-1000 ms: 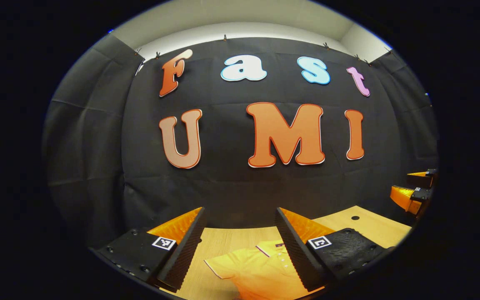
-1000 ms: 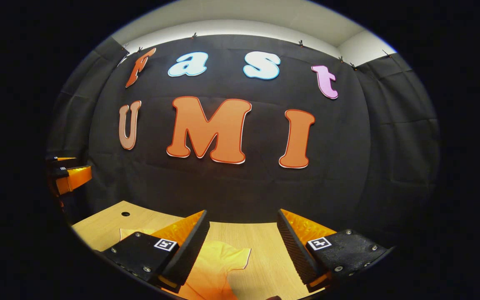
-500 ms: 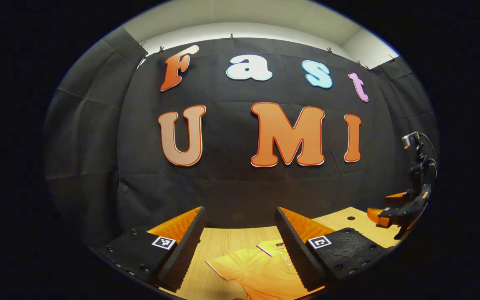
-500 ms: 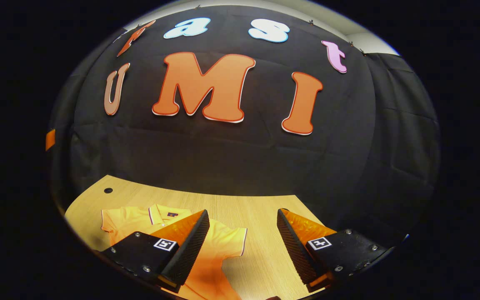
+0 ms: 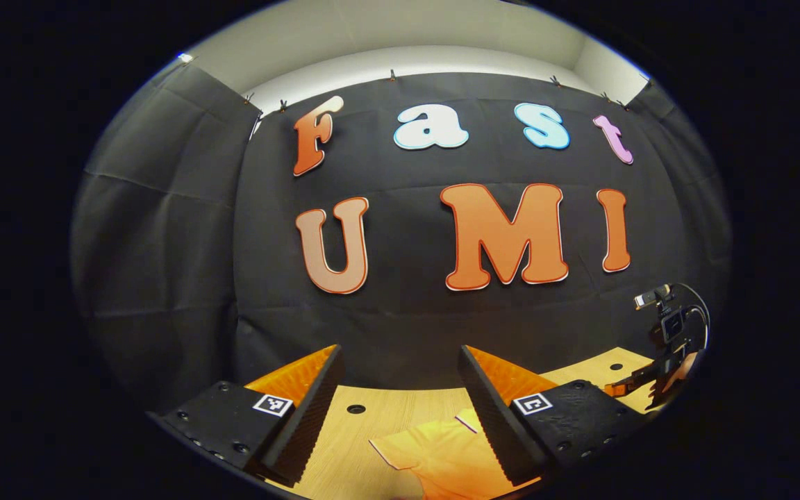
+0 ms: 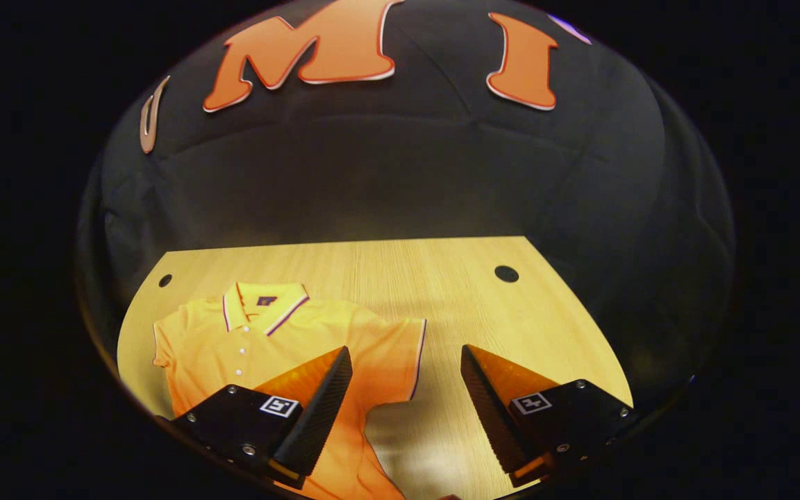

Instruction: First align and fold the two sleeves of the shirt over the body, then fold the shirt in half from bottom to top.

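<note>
An orange polo shirt lies flat and face up on the wooden table, its collar toward the back wall and both short sleeves spread out. In the right gripper view my right gripper hangs open above the shirt's right sleeve, touching nothing. In the left gripper view my left gripper is open too, held above the table with the shirt's left sleeve below its fingers. Far off at the right of that view, the right gripper hovers over the table.
The table has round cable holes near its back corners, one also to the left and one in the left gripper view. The black cloth wall stands right behind the table's far edge. Bare wood lies to the right of the shirt.
My right gripper has tipped downward and come lower, so the whole upper shirt now shows. My left gripper has shifted a little, bringing a table hole into sight. Both stay open.
</note>
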The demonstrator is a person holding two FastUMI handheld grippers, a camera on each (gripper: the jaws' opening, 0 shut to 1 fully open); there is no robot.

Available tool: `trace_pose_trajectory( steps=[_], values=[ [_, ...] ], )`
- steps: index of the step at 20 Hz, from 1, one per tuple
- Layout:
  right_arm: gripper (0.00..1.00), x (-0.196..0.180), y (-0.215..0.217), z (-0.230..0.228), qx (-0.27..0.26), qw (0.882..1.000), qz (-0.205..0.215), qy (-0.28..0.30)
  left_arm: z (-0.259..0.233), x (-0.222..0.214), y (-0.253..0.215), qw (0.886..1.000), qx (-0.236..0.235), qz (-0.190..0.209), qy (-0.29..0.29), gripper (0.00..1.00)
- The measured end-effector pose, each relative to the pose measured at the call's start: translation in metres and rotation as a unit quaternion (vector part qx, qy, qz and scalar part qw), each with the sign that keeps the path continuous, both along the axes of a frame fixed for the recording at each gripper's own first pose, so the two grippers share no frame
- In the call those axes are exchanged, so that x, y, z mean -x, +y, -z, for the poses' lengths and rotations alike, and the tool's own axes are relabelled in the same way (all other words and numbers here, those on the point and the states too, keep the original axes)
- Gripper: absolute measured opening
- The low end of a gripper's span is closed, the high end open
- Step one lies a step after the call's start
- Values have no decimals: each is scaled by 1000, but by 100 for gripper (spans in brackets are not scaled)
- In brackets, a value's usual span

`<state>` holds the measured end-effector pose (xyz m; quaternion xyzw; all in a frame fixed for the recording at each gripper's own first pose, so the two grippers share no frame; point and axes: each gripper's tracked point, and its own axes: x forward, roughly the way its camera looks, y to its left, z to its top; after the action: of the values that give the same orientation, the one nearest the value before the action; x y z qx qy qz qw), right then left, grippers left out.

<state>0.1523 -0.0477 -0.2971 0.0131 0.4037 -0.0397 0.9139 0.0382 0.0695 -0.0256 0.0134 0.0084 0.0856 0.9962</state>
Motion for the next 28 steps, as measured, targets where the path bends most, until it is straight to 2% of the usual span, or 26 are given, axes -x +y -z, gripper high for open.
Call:
trace_pose_trajectory(
  steps=[8,12,14,18,20,22,23,25,26,27,28],
  values=[
    [88,-20,-11,74,-38,989,7,140,14,12,-6,998,-22,-36,36,99],
    [88,-23,-11,99,-50,979,12,199,23,18,-9,997,-28,-44,54,99],
    [86,-20,-8,113,-65,969,17,238,27,22,-10,996,-30,-48,65,99],
    [81,-18,-9,128,-83,956,37,278,35,25,-11,995,-28,-55,81,99],
    [78,-25,-6,129,-87,955,31,281,39,26,-11,994,-27,-56,87,99],
    [65,-23,-7,132,-51,952,26,302,45,24,-12,994,-22,-57,95,99],
    [68,-23,-7,131,-34,950,22,311,49,24,-14,993,-19,-56,99,99],
    [59,-22,0,132,-38,946,40,318,52,22,-16,993,-15,-54,103,99],
    [43,-22,-1,133,-42,945,45,321,54,24,-16,993,-14,-53,103,100],
    [49,-22,-3,132,-45,944,44,325,56,25,-14,993,-12,-52,107,99],
    [39,-22,-5,134,-49,942,51,328,61,27,-12,992,-7,-53,110,99]
  ],
)
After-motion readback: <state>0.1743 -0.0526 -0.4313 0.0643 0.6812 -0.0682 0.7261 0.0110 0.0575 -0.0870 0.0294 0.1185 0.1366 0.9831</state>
